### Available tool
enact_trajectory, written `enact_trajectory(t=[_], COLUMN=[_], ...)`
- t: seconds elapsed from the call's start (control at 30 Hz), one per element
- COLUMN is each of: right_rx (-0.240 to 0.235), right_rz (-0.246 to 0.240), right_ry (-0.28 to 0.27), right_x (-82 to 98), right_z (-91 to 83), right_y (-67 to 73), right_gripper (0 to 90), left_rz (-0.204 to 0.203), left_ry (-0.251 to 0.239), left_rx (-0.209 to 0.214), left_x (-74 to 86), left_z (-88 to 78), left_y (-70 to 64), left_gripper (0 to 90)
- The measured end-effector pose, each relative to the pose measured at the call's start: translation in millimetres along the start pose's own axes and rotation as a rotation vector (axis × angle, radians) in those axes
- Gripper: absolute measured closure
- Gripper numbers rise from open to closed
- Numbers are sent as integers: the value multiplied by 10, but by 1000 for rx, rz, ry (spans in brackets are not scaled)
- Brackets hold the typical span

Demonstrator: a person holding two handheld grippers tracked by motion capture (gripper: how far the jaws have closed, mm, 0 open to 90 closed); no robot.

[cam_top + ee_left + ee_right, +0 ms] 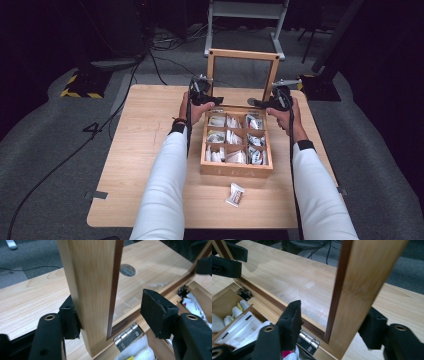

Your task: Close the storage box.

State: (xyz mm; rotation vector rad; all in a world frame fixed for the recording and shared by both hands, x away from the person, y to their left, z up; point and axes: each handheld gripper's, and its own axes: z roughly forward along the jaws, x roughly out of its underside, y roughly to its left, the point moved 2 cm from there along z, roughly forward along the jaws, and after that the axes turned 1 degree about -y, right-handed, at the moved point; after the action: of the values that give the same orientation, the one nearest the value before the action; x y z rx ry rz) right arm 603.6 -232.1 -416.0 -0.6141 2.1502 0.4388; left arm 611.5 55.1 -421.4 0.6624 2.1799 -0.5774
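Lid [243,54] upright; left gripper [112,315], right gripper [332,322] straddle side rails.

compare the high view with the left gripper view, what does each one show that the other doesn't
High view alone: the small wrapped packet lying on the table in front of the wooden compartment box, and the person's white sleeves. Left gripper view alone: the silver metal hinge at the lid's base and a round hole in the tabletop. Both: the upright glass-paned wooden lid, the light wooden table, and the left claw straddling the lid's side rail.
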Motion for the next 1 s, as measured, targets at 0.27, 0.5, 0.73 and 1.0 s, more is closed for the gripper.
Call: enact_trajectory(t=[0.27, 0.5, 0.73, 1.0], right_rx=[12, 25, 12, -16], right_rz=[-41, -41, -47, -73], right_ry=[7, -19, -63, -90], right_x=[-60, -60, -88, -30], right_z=[-136, -227, -404, -531], right_y=[112, 168, 202, 191], right_gripper=[423, 438, 464, 517], left_rz=[52, 74, 92, 97], left_ry=[-8, -48, -44, -78], left_rx=[30, 17, -7, 28], left_x=[26, -28, -31, 24], left_z=[-196, -428, -504, -628], left_y=[-36, -71, -152, -177], left_gripper=[428, 502, 503, 504])
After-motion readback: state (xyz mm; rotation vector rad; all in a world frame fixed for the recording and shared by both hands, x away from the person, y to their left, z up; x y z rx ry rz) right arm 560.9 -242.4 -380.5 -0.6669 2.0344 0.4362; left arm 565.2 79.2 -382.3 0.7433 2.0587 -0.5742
